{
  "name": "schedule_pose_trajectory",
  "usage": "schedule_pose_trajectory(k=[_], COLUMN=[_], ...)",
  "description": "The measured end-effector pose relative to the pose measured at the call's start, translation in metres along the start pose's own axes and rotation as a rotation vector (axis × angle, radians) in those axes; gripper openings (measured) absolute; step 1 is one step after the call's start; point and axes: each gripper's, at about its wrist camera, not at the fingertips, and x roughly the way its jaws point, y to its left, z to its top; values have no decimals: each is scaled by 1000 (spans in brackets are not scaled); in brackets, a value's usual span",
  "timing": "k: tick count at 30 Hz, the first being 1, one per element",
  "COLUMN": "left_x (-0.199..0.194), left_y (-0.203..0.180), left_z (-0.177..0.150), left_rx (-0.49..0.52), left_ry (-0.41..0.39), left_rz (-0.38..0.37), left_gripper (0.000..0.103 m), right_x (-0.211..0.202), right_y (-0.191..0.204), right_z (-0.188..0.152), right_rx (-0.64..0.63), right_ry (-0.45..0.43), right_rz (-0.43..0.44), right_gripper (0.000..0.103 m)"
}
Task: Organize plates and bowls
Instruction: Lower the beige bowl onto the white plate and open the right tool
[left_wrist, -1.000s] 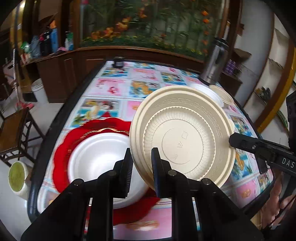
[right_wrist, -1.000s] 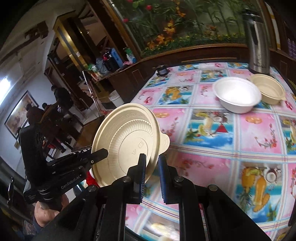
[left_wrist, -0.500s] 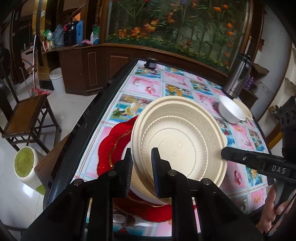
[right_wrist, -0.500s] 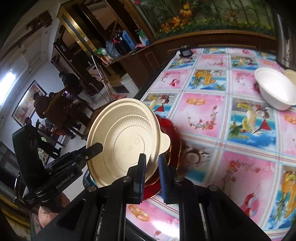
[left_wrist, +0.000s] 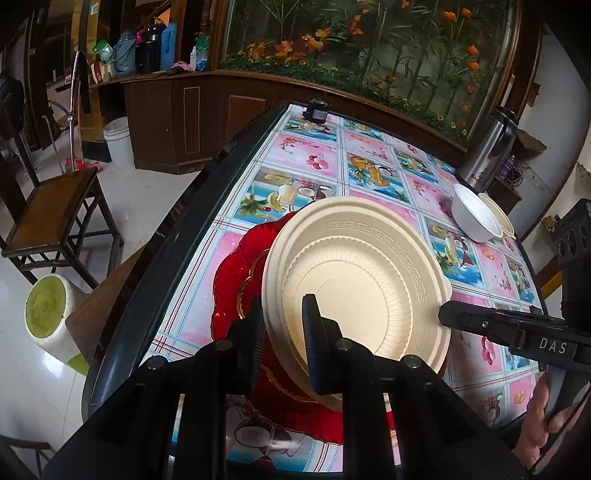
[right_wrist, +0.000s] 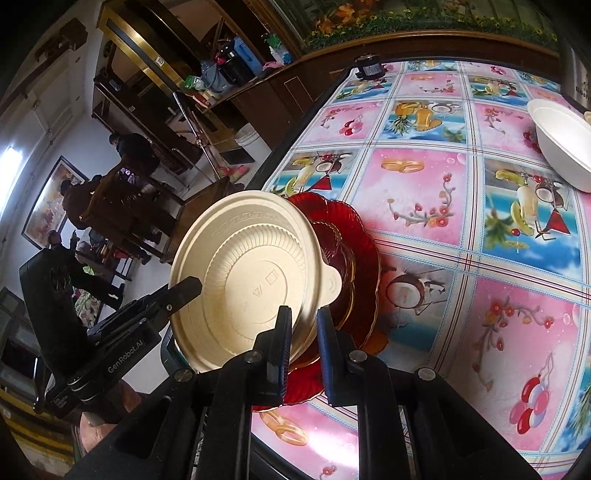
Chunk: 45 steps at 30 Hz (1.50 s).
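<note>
Both tongs, left (left_wrist: 282, 325) and right (right_wrist: 303, 332), clamp the beige bowl (left_wrist: 354, 291)

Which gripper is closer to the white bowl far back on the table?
Right. The right gripper holds the beige plate on the side toward the white bowl; the left gripper holds the opposite side.

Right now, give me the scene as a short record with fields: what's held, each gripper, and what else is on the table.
held: beige bowl, upside down, tilted, above the red plate
left gripper: shut on the bowl's near rim
right gripper: shut on the rim by the bowl's tab
red plate: flat on the table near its corner
far end: white bowl, another beige bowl touching it, steel flask
</note>
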Motion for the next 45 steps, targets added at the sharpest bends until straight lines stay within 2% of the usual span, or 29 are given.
schedule_pose_trajectory(k=[24, 36, 41, 42, 44, 45], left_x=[2, -17, -39, -42, -47, -49], left_y=[7, 1, -21, -25, -39, -46], left_z=[1, 4, 7, 8, 8, 9], left_rx=[-23, -13, 44, 55, 86, 102], left_ry=[16, -39, -117, -126, -139, -145], left_rz=[11, 21, 7, -1, -28, -35], left_gripper=[16, 19, 19, 21, 40, 60], right_x=[-2, -29, -44, -49, -58, -63], right_y=[2, 1, -6, -9, -17, -22], right_z=[1, 0, -2, -2, -2, -2], right_rx=[-13, -18, -20, -16, -5, 5], right_ry=[-13, -67, -107, -119, -143, -157], right_rz=[-8, 21, 31, 33, 36, 39], right_gripper=[18, 19, 19, 19, 19, 19])
